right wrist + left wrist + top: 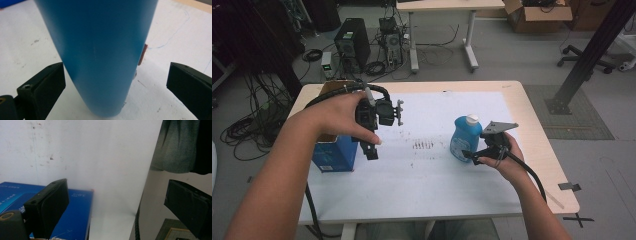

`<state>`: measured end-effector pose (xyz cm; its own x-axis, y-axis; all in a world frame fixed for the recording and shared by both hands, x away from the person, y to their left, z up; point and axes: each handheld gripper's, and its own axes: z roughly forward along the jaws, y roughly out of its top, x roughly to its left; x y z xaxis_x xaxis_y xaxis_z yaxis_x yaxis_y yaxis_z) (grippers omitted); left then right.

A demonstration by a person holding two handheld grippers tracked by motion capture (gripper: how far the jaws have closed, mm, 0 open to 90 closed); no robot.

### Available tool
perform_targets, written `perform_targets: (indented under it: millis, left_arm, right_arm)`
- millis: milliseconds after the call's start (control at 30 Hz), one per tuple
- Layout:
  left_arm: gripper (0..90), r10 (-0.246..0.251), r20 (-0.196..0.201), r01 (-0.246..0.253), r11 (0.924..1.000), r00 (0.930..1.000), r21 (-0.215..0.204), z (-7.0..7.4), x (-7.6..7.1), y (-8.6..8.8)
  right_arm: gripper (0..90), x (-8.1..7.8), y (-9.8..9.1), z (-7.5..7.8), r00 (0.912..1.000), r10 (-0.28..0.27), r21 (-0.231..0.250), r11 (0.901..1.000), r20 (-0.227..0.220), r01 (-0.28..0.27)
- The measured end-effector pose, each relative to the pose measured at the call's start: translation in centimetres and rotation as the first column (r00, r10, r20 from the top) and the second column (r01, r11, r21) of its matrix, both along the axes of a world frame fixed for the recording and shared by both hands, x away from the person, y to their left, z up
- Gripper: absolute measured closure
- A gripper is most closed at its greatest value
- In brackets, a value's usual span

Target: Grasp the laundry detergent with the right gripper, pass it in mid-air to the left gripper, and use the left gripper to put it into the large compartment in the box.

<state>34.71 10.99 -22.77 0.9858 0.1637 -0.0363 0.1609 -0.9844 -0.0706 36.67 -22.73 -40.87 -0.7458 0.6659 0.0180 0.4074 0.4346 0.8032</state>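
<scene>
White-topped table (smudged) in a cabled workroom, blue box at left, right gripper spread wide around a blue bottle, untouched, left gripper wide apart, empty.

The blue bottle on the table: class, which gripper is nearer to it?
Right. The right gripper has its open jaws around the blue bottle; the left gripper hangs open far off, by the blue box.

A lab or workshop, bare grey floor, a desktop computer tower standing on it, cables tangled all around, a cardboard box by the far wall, an office chair base, a scuffed white worktable.
</scene>
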Motion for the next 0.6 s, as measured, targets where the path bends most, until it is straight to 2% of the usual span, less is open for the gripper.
perform_targets:
  millis: [100,233,367,600]
  left_arm:
    - [6.2,-0.003,0.0,0.003,1.0,1.0,0.001,0.0,0.0,-0.1]
    - [6.2,-0.007,0.003,0.007,1.0,1.0,-0.001,0.0,0.0,-0.2]
    - [6.2,-0.007,0.001,0.007,1.0,1.0,0.0,0.0,0.1,-0.3]
    - [6.2,-0.005,0.002,0.005,1.0,1.0,-0.002,0.0,0.0,-0.2]
  right_arm:
    - [2.1,-0.1,0.2,-0.1,0.9996,-0.024,0.02,0.9995,0.015,0.024]
    - [1.9,-0.2,0.4,-0.3,0.9989,-0.029,0.021,0.9994,0.036,0.028]
    - [1.6,-0.3,1.0,-0.5,0.9972,-0.036,0.056,0.9979,0.066,0.032]
    - [1.5,-0.1,1.3,-0.9,0.9962,-0.053,0.084,0.9953,0.069,0.047]
